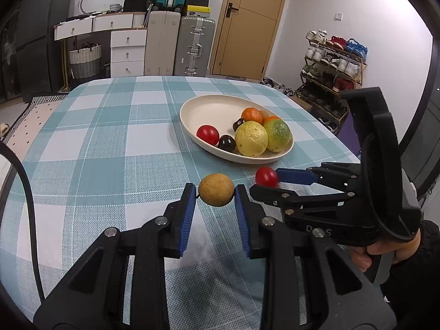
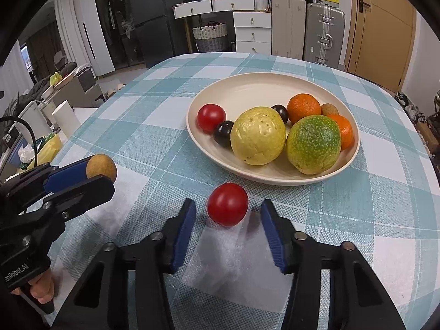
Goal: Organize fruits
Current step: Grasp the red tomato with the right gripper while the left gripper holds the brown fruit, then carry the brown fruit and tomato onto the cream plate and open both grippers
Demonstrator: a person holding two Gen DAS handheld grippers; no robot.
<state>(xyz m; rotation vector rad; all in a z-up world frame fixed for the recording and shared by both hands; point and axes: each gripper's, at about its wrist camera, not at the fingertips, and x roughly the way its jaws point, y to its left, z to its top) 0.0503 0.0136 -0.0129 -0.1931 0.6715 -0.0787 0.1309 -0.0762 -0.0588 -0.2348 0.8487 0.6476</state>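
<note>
The left tongs (image 1: pixel 216 192) pinch a brown fruit (image 1: pixel 216 189) above the desk (image 1: pixel 110 137); the right tongs (image 2: pixel 227 217) stand spread around a red fruit (image 2: pixel 227 204) just near of the plate (image 2: pixel 233 93). Eight fruits fill the plate's right; seemingly two remain.

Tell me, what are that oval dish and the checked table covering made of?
The oval dish looks like matte cream ceramic or melamine: smooth, even, with only a soft sheen and a thick rounded rim. Which of the two cannot be told. The tablecloth looks like woven fabric: a fine grid of threads shows in the teal and white checks, and it puckers slightly near the red tomato.
</note>
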